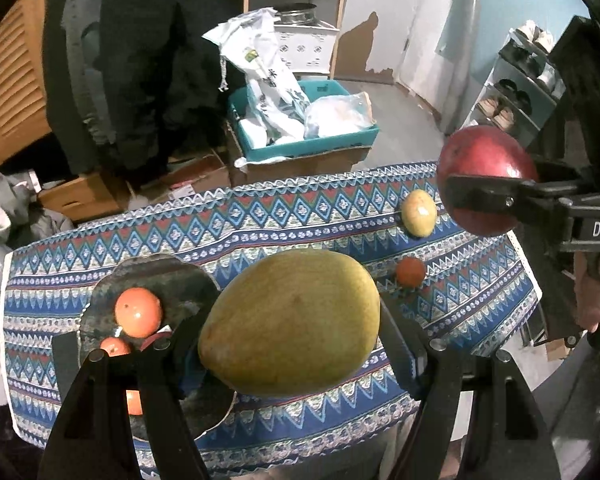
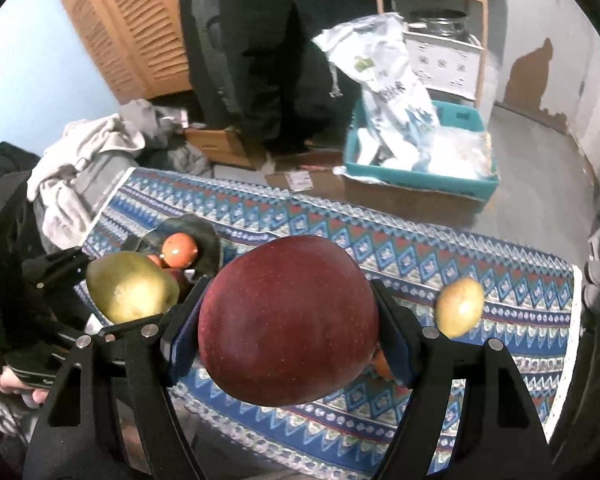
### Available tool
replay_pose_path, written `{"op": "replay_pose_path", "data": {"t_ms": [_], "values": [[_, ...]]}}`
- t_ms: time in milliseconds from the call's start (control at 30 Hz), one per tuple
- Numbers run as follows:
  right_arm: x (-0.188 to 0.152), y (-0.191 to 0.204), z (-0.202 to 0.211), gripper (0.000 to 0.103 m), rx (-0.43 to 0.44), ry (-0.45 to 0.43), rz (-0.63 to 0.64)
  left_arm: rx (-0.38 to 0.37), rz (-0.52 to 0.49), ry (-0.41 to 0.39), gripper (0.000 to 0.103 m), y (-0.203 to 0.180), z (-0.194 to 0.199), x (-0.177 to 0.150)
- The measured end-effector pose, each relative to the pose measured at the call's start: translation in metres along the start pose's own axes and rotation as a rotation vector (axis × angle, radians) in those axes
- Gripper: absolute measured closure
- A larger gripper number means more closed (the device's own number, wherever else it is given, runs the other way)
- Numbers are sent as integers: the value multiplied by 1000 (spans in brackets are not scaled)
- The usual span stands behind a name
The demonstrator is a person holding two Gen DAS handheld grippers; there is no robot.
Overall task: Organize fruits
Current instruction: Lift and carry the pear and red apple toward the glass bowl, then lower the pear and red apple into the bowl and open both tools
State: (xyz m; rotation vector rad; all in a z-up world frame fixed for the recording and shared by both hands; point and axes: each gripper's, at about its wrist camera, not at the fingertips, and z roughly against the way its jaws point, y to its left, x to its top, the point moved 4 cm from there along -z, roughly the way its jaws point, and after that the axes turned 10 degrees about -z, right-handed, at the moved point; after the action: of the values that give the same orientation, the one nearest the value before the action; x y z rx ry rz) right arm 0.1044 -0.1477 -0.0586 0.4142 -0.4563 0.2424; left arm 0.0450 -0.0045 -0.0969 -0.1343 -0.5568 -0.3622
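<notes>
Far left: dark scalloped plate (image 1: 148, 276) carrying glossy orange fruits (image 1: 138, 312). Just right, left gripper (image 1: 290, 354) clamped on a large yellow-green mango (image 1: 290, 320), smooth and matte, raised over the patterned tablecloth (image 1: 280, 216). Farther right on the cloth: small red-orange fruit (image 1: 410, 272), small yellow mango (image 1: 419, 212). Far right, right gripper (image 2: 288, 348) gripping a deep red speckled apple (image 2: 288, 320), held above the cloth.

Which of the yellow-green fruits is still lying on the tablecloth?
The smaller one near the cloth's far edge. The larger one is up in the left gripper, clamped between its fingers, not on the tablecloth.
</notes>
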Motion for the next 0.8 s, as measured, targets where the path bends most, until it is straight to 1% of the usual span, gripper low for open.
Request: {"op": "replay_pose_path", "data": {"t_ms": [133,300,633,800], "values": [[2,14,-4,27,20,5,27,-7,37,0,27,12,7,-11],[2,31,-14,27,40,24,55,7,66,4,27,29,11,-22],[3,65,-41,27,84,70,93,10,135,41,27,59,3,-46],[3,82,-59,27,116,108,96,27,156,59,27,71,1,-61]]}}
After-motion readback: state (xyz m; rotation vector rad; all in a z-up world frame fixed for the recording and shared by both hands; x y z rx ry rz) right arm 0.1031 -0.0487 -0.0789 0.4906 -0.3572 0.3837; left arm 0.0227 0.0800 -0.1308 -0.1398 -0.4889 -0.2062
